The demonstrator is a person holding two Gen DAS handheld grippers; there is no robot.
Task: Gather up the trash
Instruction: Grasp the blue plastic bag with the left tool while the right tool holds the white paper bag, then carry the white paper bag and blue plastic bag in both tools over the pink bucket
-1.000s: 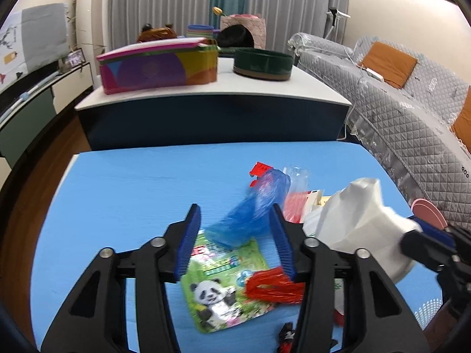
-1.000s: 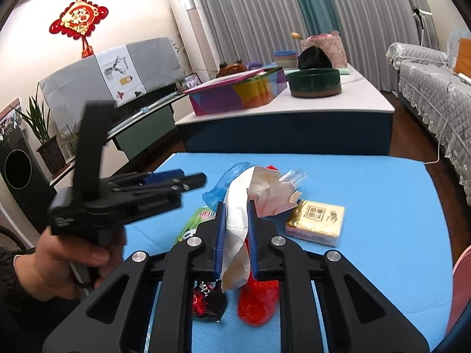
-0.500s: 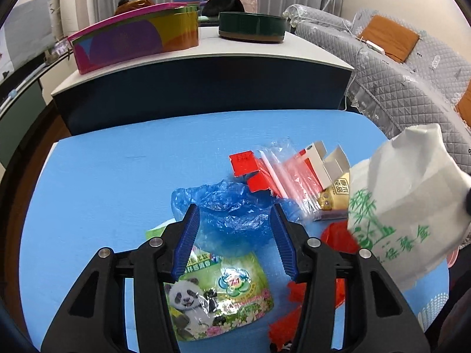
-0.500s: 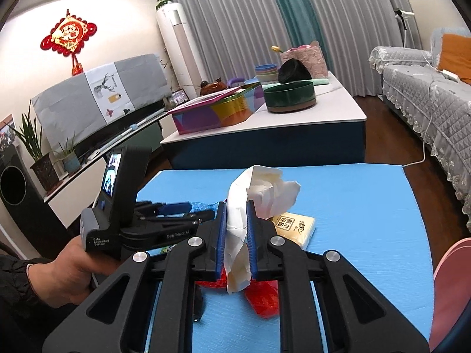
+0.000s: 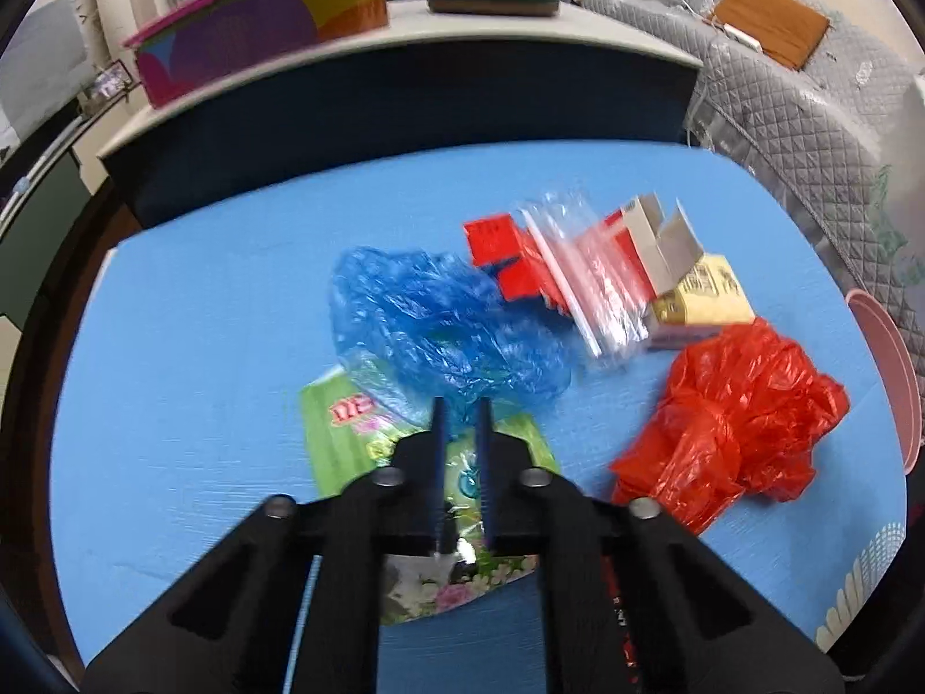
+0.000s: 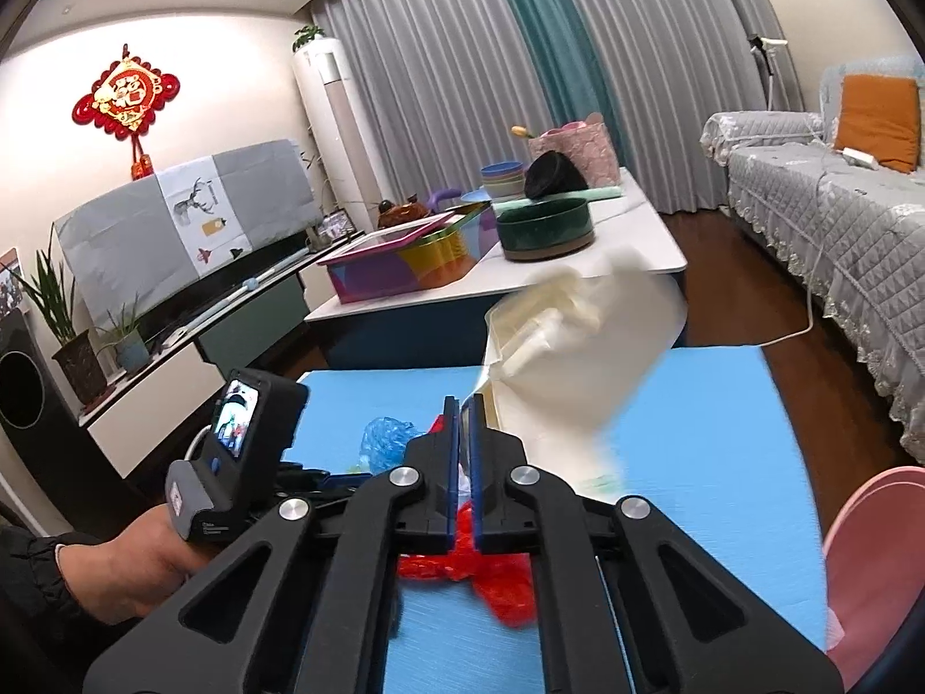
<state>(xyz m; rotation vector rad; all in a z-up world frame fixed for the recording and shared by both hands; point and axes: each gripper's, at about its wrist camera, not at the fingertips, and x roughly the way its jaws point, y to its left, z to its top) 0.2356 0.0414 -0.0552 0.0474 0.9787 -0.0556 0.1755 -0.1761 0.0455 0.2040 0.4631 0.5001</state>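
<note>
My left gripper (image 5: 461, 405) had pinched shut on the blue bag's (image 5: 439, 318) near edge on the blue table (image 5: 191, 312); my right gripper (image 6: 464, 405) gripped the white bag (image 6: 584, 347), raised above it.

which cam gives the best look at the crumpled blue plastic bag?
Left wrist: the crumpled blue plastic bag lies in full on the blue table, its near edge between the left gripper fingers. Right wrist shows only a small blue patch behind the right gripper.
</note>
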